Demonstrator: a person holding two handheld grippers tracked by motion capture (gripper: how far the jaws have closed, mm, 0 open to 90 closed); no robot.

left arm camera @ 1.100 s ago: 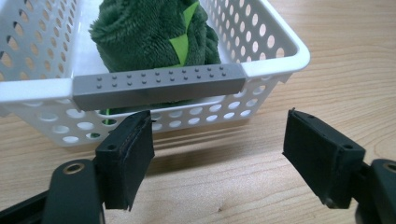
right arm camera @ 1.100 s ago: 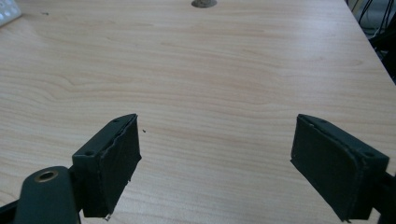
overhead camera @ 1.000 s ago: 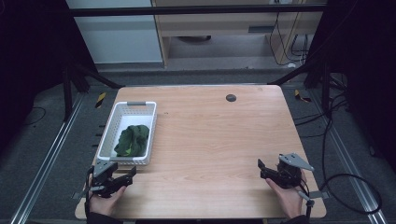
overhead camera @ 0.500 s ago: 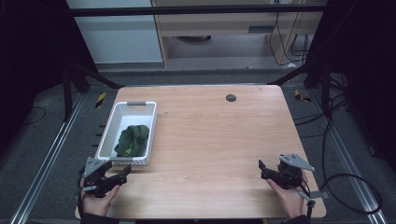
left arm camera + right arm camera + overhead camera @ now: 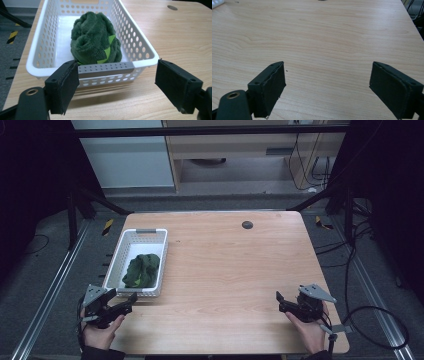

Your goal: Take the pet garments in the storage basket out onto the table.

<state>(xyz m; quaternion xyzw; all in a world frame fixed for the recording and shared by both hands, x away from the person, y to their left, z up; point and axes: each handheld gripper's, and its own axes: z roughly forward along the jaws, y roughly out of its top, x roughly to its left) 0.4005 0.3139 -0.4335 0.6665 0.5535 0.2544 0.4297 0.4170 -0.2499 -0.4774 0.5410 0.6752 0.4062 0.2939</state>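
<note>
Presently both tools, left tool (image 5: 116, 85) and right tool (image 5: 328, 87), are being held wide open, empty; the soft, light cloth (image 5: 95, 41) in the basket (image 5: 45, 37) is probably being best pinched at a raised fold.

One white basket (image 5: 120, 258) with one green cloth (image 5: 142, 270) in it, on one wooden table (image 5: 230, 270). Two grippers: left gripper (image 5: 131, 298), right gripper (image 5: 279, 301). One dark round spot (image 5: 247, 224) on the tabletop.
</note>
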